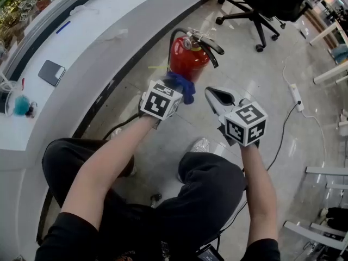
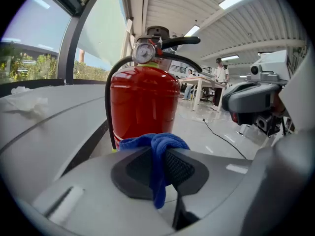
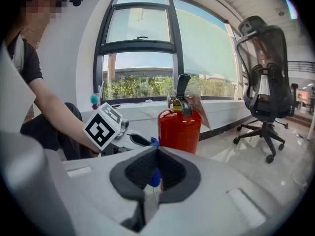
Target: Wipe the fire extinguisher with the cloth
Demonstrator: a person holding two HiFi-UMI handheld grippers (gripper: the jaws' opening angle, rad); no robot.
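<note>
- My left claw (image 2: pixel 164 156) is clamping the blue cloth (image 1: pixel 184 87) — holding it close to the red fire extinguisher (image 1: pixel 187 58).
- My right claw (image 3: pixel 156 171) is hovering nearby — jaws fully closed.

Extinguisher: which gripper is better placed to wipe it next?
Left. The left gripper is shut on the cloth, right in front of the extinguisher. The right gripper is shut with no cloth and stands apart, off to the side.

We look over a glossy grey floor (image 1: pixel 244 69), a curved white tabletop (image 1: pixel 81 64), tall windows (image 3: pixel 140 58) and a black office chair (image 3: pixel 266 92).
</note>
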